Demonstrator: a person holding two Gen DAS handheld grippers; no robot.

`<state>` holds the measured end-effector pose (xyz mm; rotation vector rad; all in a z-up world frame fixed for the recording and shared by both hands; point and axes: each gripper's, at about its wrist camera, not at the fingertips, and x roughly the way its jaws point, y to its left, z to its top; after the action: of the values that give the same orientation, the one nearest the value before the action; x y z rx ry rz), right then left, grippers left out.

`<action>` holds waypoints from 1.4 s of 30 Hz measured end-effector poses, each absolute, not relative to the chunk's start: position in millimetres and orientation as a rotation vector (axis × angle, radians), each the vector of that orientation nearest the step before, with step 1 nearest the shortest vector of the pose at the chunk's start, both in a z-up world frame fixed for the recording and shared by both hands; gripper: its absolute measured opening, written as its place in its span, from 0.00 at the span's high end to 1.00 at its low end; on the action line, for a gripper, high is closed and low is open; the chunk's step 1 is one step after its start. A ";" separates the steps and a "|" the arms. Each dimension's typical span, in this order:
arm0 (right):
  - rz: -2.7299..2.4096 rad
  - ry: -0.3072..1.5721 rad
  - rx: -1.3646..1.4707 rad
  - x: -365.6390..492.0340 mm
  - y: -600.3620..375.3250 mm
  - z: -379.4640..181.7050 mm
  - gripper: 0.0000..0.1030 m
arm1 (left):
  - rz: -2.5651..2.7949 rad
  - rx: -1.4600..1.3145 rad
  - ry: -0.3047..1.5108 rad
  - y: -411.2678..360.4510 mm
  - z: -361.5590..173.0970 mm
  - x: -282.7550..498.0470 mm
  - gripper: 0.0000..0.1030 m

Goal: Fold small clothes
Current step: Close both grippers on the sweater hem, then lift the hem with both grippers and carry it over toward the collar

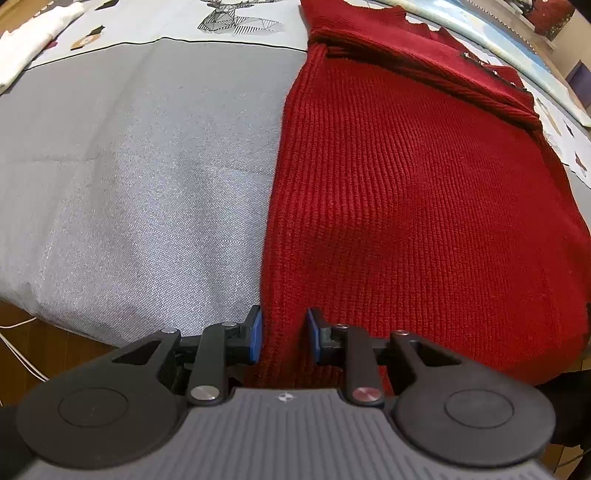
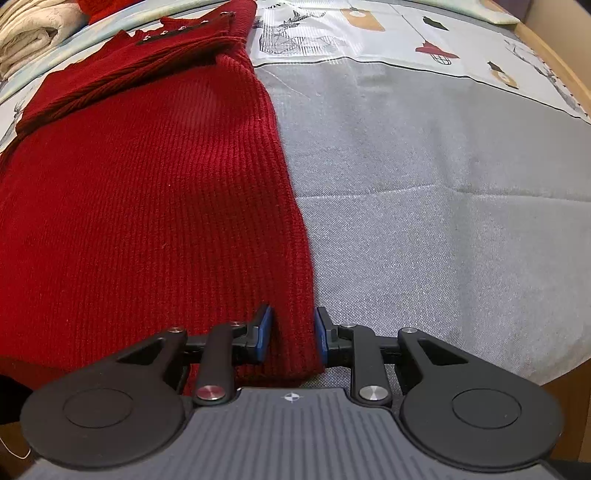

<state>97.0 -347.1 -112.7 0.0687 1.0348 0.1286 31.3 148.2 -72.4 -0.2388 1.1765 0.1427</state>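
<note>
The red knitted sweater lies flat on the grey-clothed surface, long axis running away, each tool parted astride a near hem corner (neither clamped yet).

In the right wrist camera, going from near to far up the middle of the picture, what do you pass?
Right gripper astride the near hem corner → red knit sweater, ribbed body → its folded part with the dark studded strip → printed tablecloth border at the far side.
</note>
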 end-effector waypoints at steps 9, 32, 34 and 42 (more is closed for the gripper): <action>0.146 1.021 0.053 89.5 -342.3 -107.7 0.87 | 0.142 -0.239 1.177 148.6 -73.1 31.6 0.74; 0.230 0.668 0.365 52.3 -382.8 -19.4 0.91 | 0.006 -0.398 0.866 157.8 6.3 1.5 0.91; 0.253 0.625 0.395 43.4 -390.4 -4.4 0.91 | -0.022 -0.408 0.835 154.1 23.5 -5.2 0.91; 0.325 0.542 0.472 -18.4 -423.8 32.8 0.92 | -0.123 -0.432 0.779 147.1 77.5 -63.9 0.94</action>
<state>-18.4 -423.8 32.8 0.4721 0.5417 0.3254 -63.9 147.1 77.5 -0.4320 0.7795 -0.1230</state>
